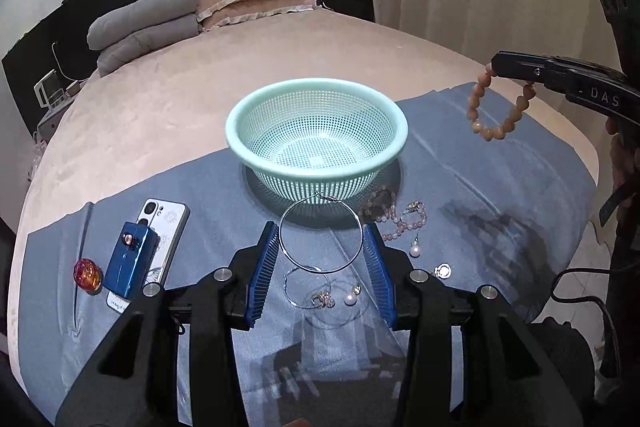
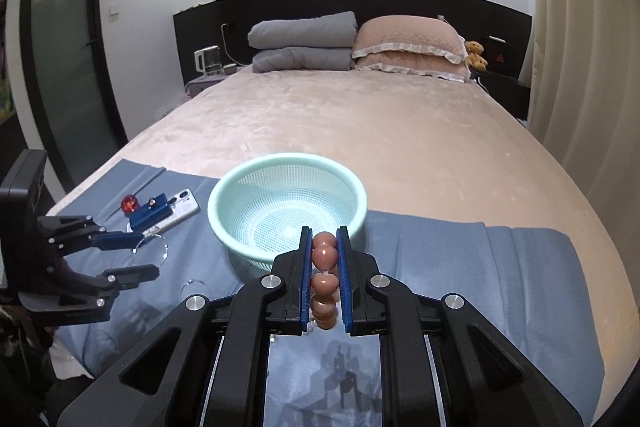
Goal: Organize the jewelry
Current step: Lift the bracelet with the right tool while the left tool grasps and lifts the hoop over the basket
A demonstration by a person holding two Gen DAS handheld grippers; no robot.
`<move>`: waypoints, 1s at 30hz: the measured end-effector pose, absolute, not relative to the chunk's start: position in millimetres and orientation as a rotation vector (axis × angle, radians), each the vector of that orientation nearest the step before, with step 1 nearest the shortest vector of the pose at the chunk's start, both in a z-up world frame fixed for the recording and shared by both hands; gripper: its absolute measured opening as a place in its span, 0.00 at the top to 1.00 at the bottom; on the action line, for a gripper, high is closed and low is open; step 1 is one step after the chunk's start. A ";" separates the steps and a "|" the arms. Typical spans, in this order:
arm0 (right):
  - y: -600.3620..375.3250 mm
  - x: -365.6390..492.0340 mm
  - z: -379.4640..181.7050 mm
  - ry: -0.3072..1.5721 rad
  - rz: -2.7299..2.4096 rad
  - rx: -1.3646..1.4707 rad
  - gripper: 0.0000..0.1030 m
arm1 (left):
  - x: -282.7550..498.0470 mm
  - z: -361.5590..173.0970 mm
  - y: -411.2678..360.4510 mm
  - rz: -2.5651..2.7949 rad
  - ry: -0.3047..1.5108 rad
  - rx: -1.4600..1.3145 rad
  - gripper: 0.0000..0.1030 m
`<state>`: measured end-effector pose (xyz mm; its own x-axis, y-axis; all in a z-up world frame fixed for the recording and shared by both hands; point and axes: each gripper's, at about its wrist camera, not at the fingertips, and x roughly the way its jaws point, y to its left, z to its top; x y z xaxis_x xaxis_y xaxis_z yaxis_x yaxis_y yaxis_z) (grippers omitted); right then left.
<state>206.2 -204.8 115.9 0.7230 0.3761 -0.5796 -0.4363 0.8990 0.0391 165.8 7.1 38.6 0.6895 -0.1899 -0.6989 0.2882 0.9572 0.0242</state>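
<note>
A bed covered in pink plush carries a blue cloth (image 1: 500,163) across its foot, and on the cloth sits a mint-green perforated basket (image 1: 316,95), with nothing visible inside it. The right gripper (image 2: 325,247) is closed on a bracelet of large tan beads (image 1: 498,107), which hangs in a loop below its fingers, lifted off the cloth. In the right wrist view the basket lies directly ahead of and just below the fingertips, with its near rim closest, so the right hand is plainly the one placed to drop the bracelet in. The left gripper (image 1: 322,239) hovers near the cloth's front edge with its jaws wide apart and holding nothing, straddling a large silver hoop earring (image 1: 320,233) that lies flat. More jewelry lies nearby: a pink bead bracelet (image 1: 400,219), pearl drop earrings (image 1: 416,249) and a smaller hoop. A phone (image 1: 168,227) and small blue case (image 1: 128,259) lie toward the cloth's left edge.
</note>
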 end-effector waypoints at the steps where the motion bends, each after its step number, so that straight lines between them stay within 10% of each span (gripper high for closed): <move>1: -200.9 209.7 117.5 0.616 0.461 -0.106 0.89 | 170.1 41.4 7.7 -0.274 0.760 0.130 0.57; 30: -150.4 305.8 34.9 0.786 0.534 -0.076 0.89 | 286.6 3.6 -6.6 -0.309 0.843 0.156 0.56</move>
<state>305.8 -150.4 34.9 0.5820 0.4292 -0.6907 -0.4843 0.8652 0.1295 286.6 -6.6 3.6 0.6243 -0.2067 -0.7533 0.3296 0.9440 0.0141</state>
